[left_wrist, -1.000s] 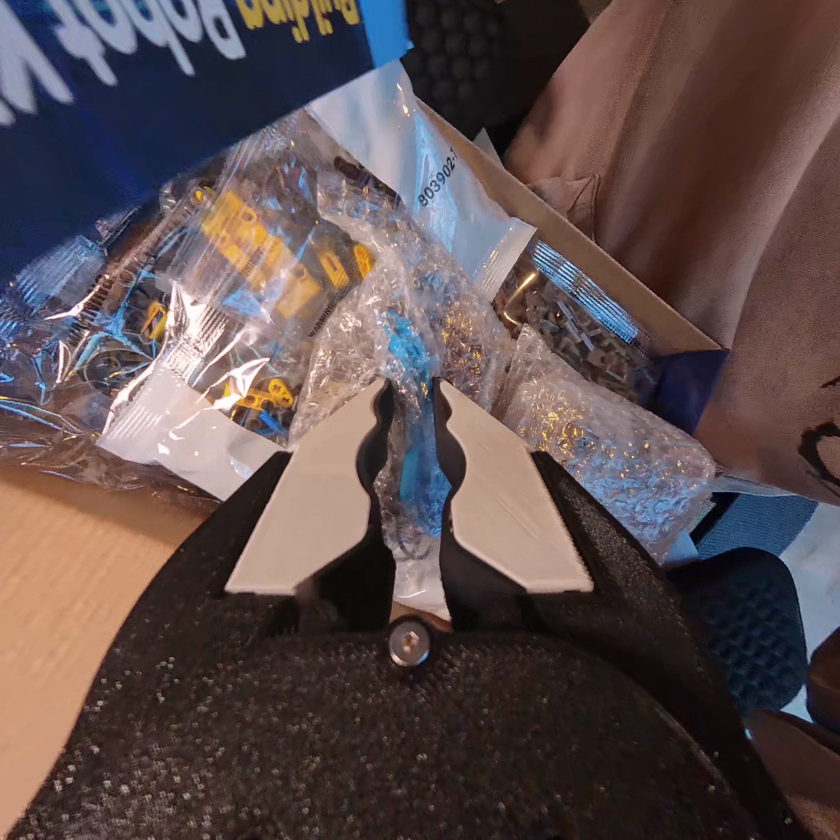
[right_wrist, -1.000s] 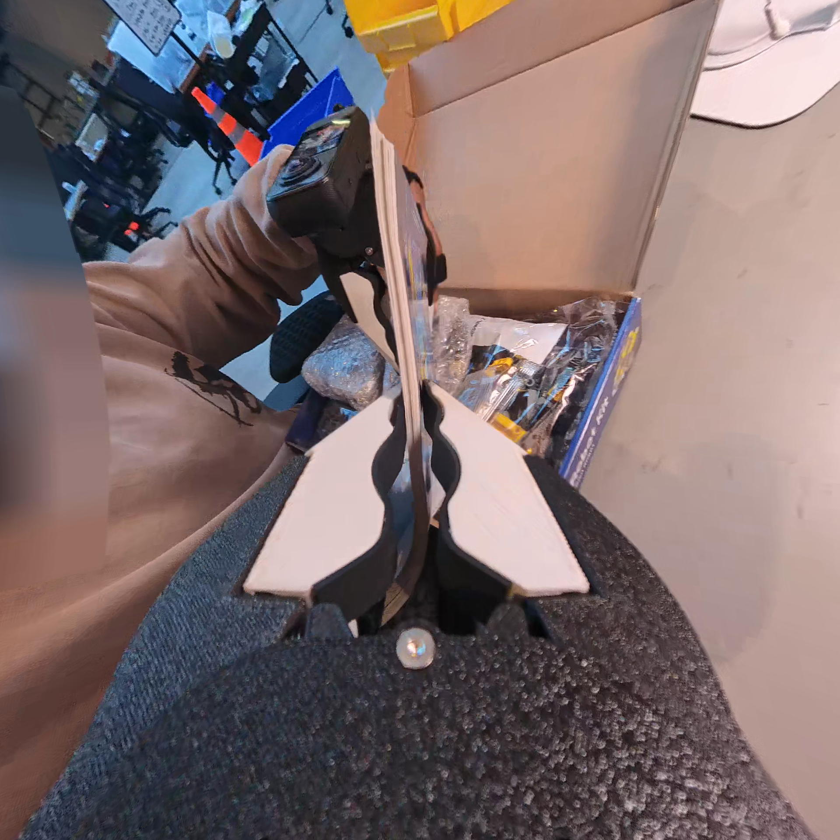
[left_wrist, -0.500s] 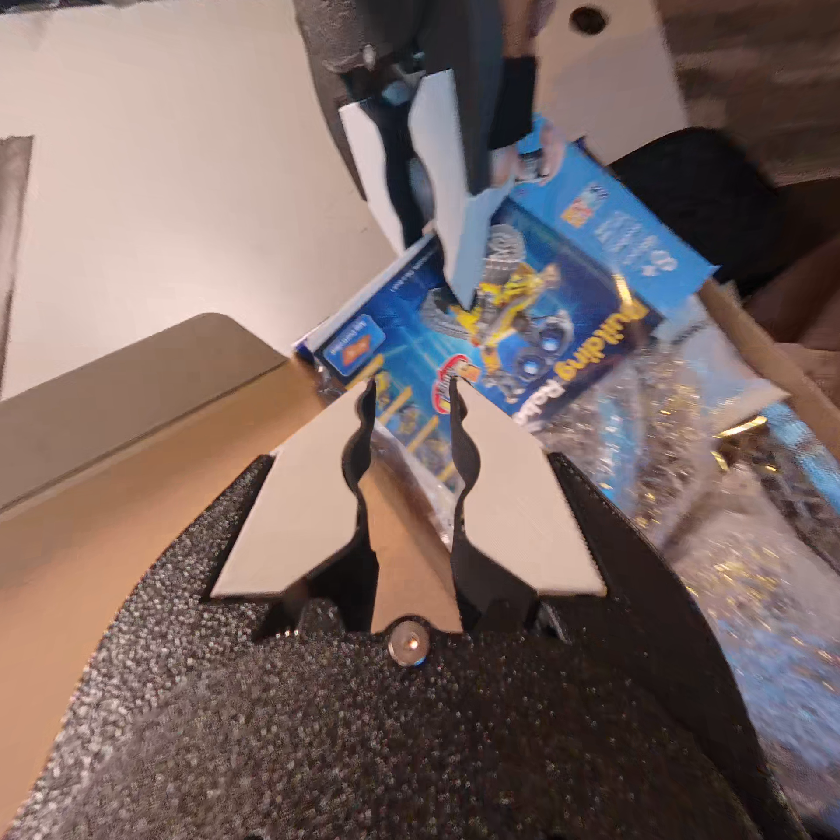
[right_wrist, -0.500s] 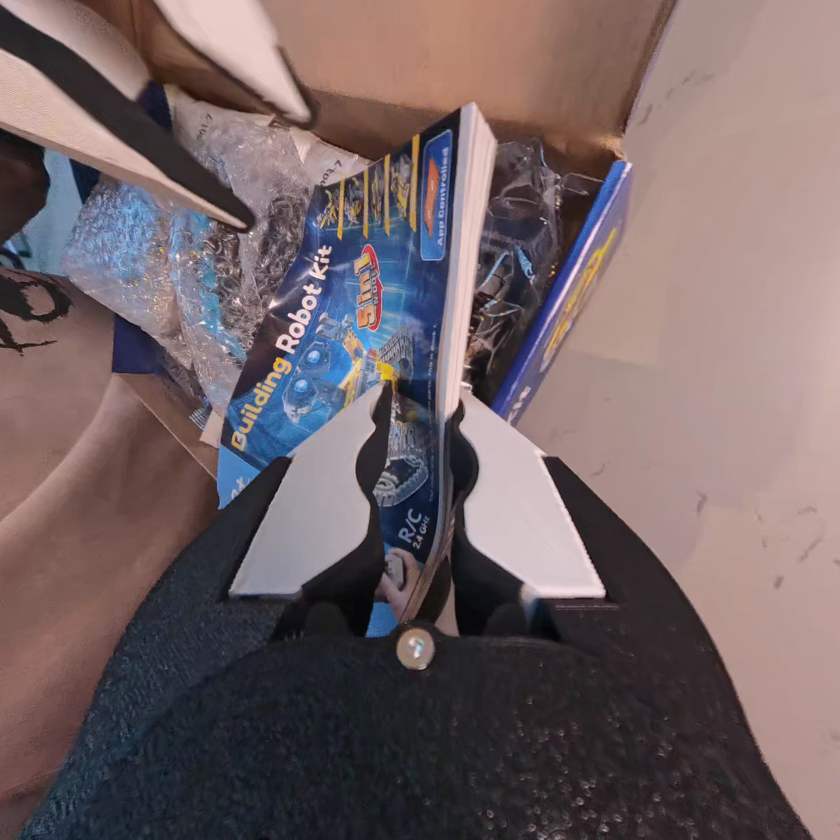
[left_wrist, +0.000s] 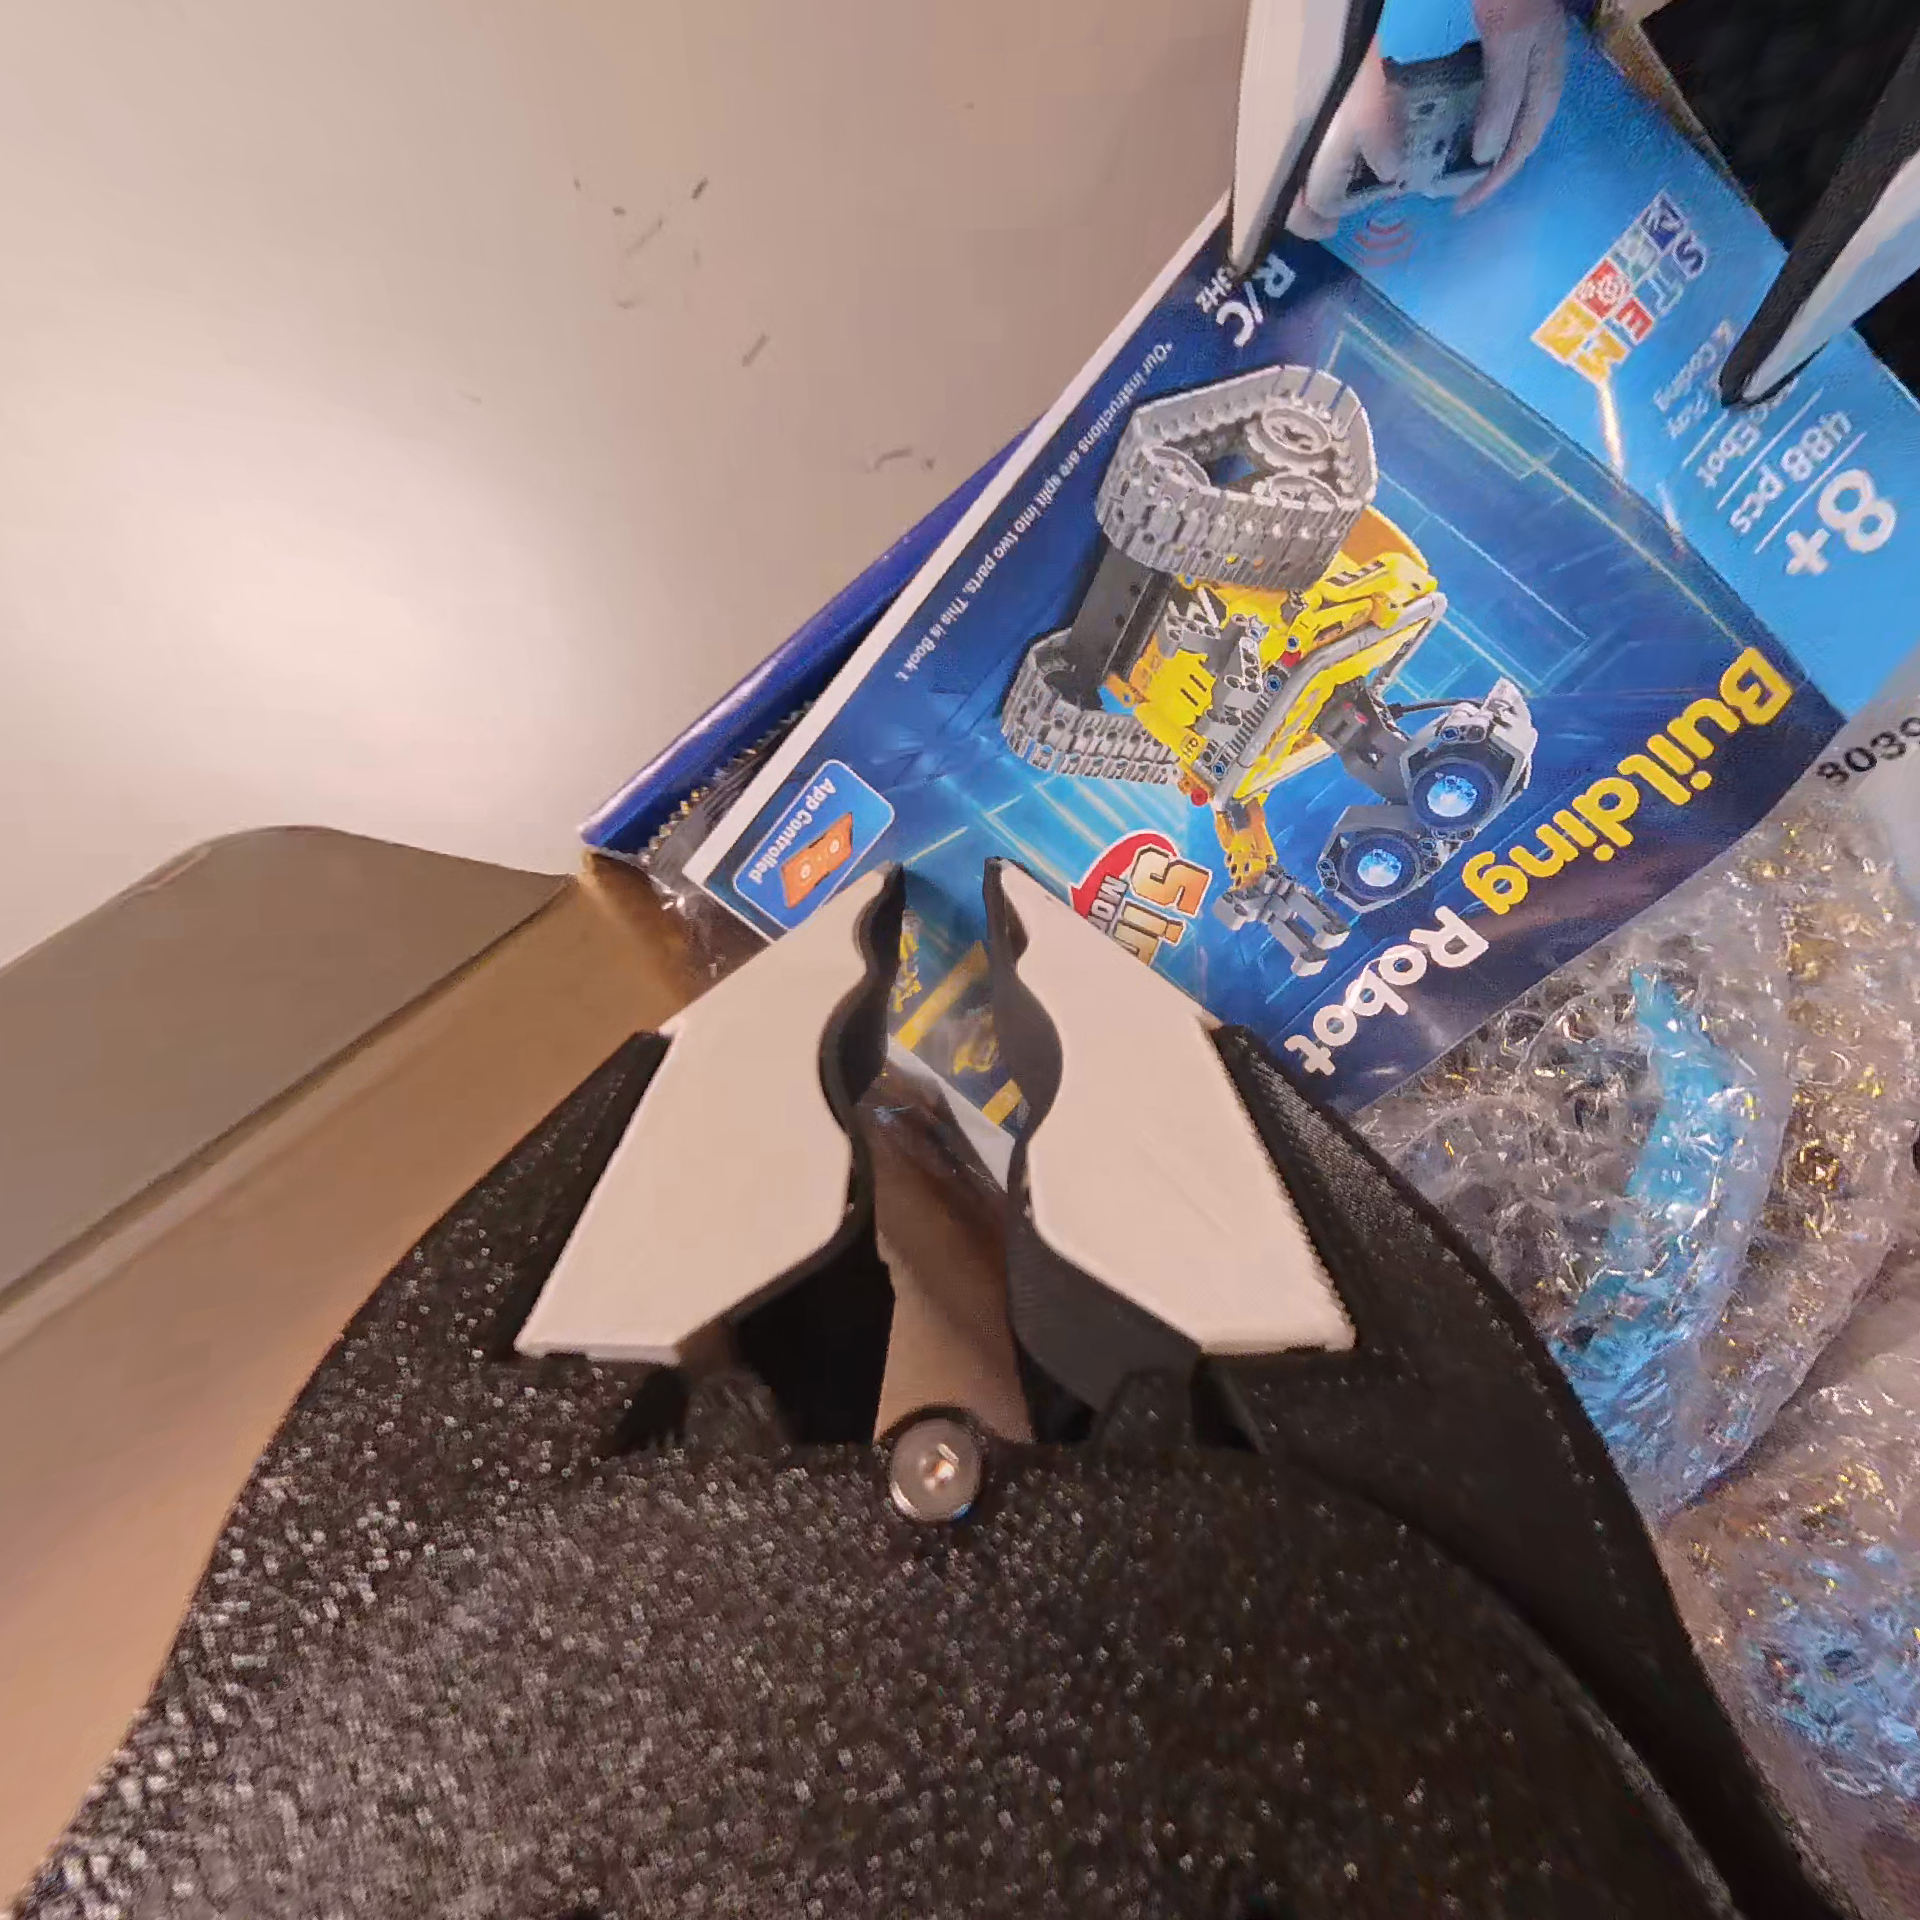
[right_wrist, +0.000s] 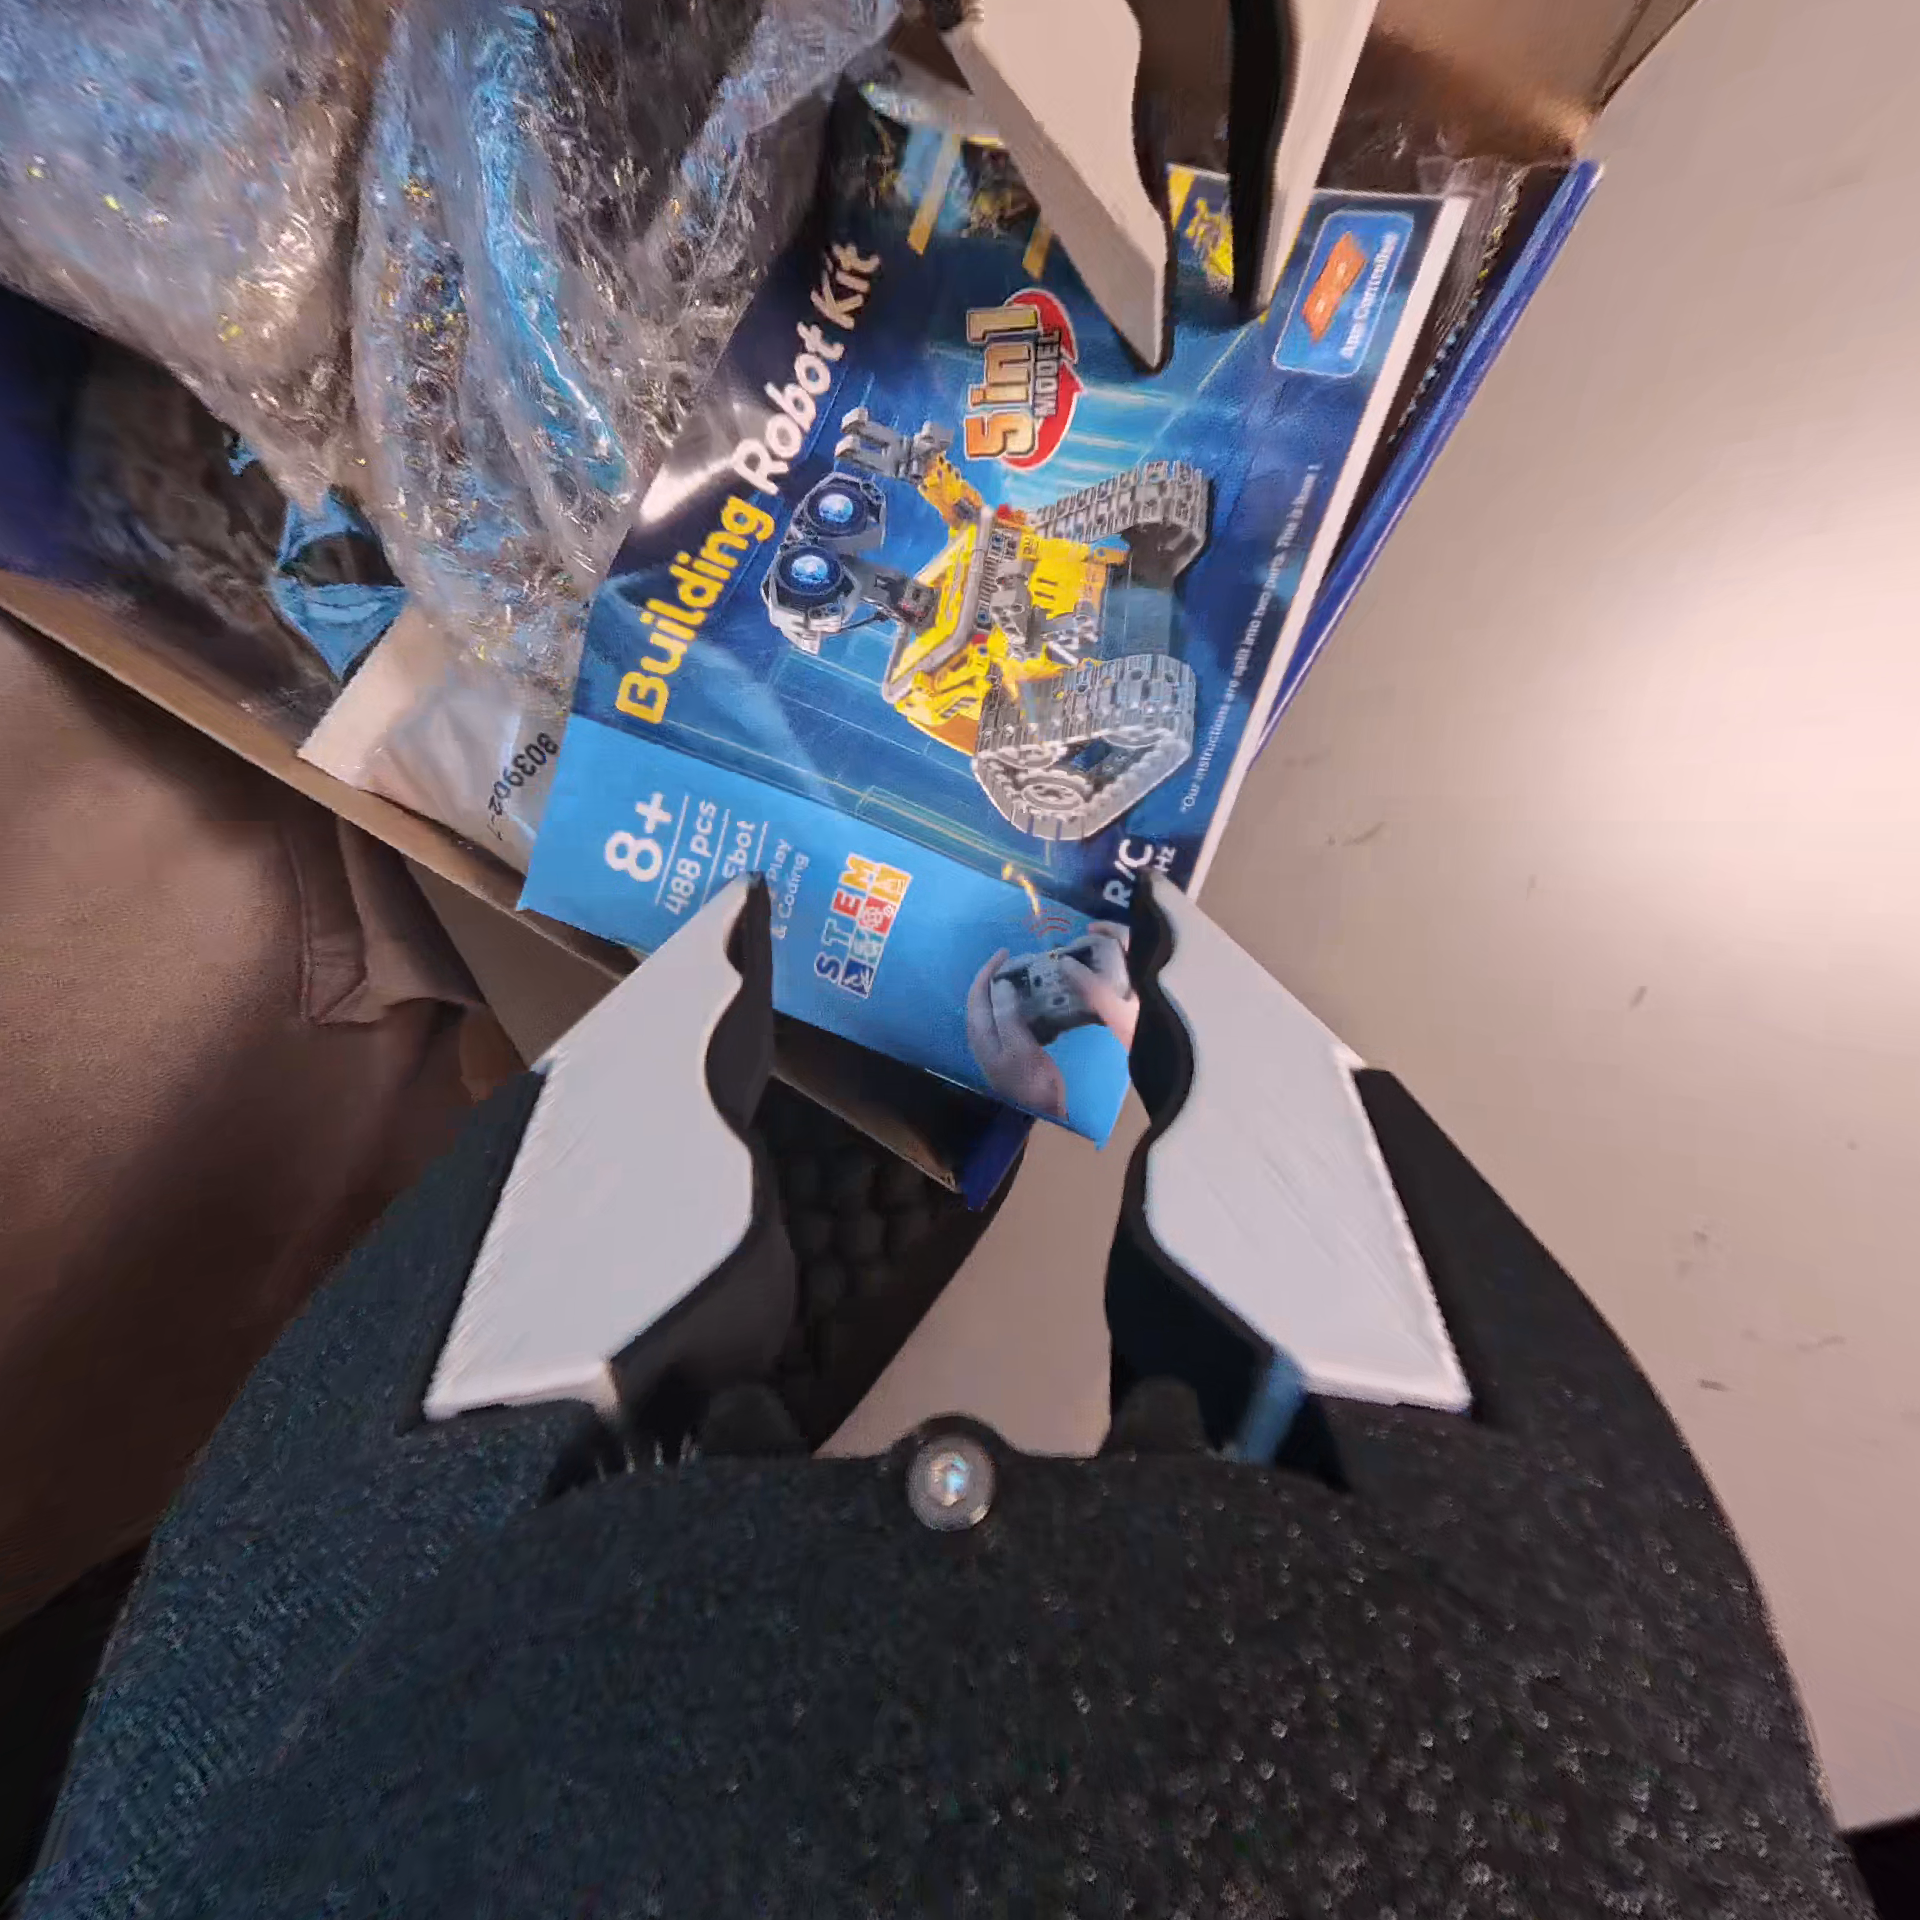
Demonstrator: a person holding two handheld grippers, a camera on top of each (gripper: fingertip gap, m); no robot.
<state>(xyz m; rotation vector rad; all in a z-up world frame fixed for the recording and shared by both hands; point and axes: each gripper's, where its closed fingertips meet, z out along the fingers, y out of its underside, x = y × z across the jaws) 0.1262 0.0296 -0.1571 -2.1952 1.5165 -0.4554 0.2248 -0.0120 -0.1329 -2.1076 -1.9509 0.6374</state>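
A blue booklet with a yellow tracked robot on its cover lies flat on top of the packed bags in an open cardboard box. My left gripper hovers at the booklet's far end. Its jaws stand a narrow gap apart with nothing between them. In the right wrist view it comes down from the top onto the booklet. My right gripper is wide open over the booklet's near end and holds nothing. It also shows at the top of the left wrist view.
Bubble-wrap bags of small parts fill the box beside the booklet; they also show in the left wrist view. A white-ended plastic bag sticks out under it. The box's blue side borders the pale table. A brown sleeve is at left. One gripper's finger ends stand about 12 cm off the other's.
My right gripper laid the booklet flat on the box contents and opened, letting it go. My left gripper released the bubble-wrap bag, swung over to the booklet and narrowed its jaws.
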